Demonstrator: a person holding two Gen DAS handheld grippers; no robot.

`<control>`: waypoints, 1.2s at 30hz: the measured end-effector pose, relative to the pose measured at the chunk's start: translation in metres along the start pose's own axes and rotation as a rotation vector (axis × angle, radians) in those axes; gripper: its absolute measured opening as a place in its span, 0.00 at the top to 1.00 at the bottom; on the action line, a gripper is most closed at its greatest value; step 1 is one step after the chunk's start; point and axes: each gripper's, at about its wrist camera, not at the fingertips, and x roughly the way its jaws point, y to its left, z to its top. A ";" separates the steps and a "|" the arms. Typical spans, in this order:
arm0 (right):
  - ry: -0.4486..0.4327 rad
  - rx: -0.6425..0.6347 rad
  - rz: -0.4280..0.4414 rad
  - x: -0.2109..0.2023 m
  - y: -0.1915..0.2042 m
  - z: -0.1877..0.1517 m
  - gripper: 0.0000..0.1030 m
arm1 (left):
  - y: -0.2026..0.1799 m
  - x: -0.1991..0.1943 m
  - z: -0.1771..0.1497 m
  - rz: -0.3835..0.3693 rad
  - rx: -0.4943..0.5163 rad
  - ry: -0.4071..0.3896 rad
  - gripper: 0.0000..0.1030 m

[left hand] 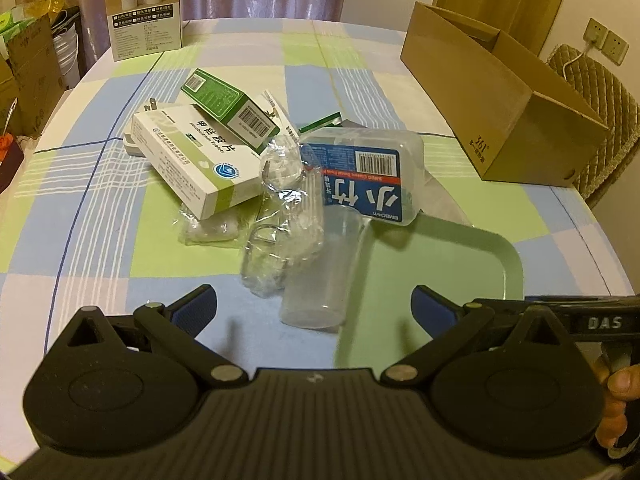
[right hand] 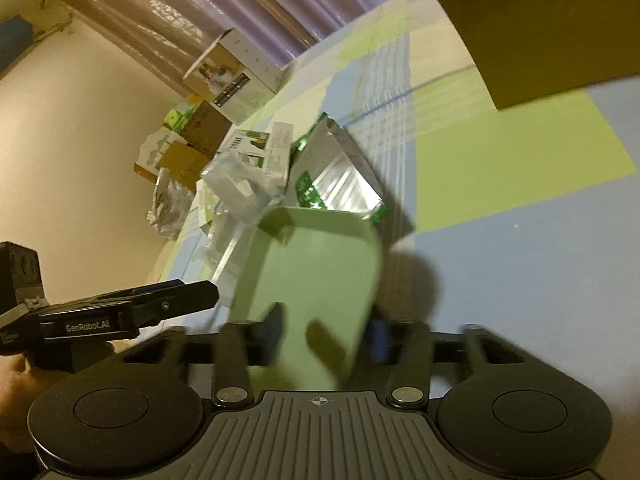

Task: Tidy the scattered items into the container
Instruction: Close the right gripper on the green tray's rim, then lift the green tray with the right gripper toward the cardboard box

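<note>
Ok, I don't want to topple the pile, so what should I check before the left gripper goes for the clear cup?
1. Left gripper open: ok, jaws stand wide apart.
2. Clear cup lined up: ok, just ahead, roughly centred between the fingers.
3. Cup free of neighbours: not ok, crumpled clear wrap lies against it.
4. Green tray held by right gripper: ok, though that view is blurred.
5. Tray has room: ok, its visible inside is bare.

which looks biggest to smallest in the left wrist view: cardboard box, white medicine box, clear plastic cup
1. cardboard box
2. white medicine box
3. clear plastic cup

The cup lies nearest the camera, so its rank against the medicine box is unsure.
</note>
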 end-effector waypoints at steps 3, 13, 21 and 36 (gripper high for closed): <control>0.009 0.011 -0.003 -0.001 -0.003 -0.001 0.74 | 0.001 0.002 0.001 0.004 -0.006 -0.002 0.01; -0.001 0.111 0.012 -0.027 -0.012 -0.001 0.88 | -0.001 0.005 0.000 0.005 0.007 0.004 0.01; -0.037 0.161 0.002 -0.062 -0.017 0.010 0.90 | -0.008 0.008 -0.002 0.019 0.044 0.017 0.08; -0.075 0.206 -0.056 -0.089 -0.034 0.020 0.90 | -0.026 0.036 0.000 0.026 0.131 0.088 0.34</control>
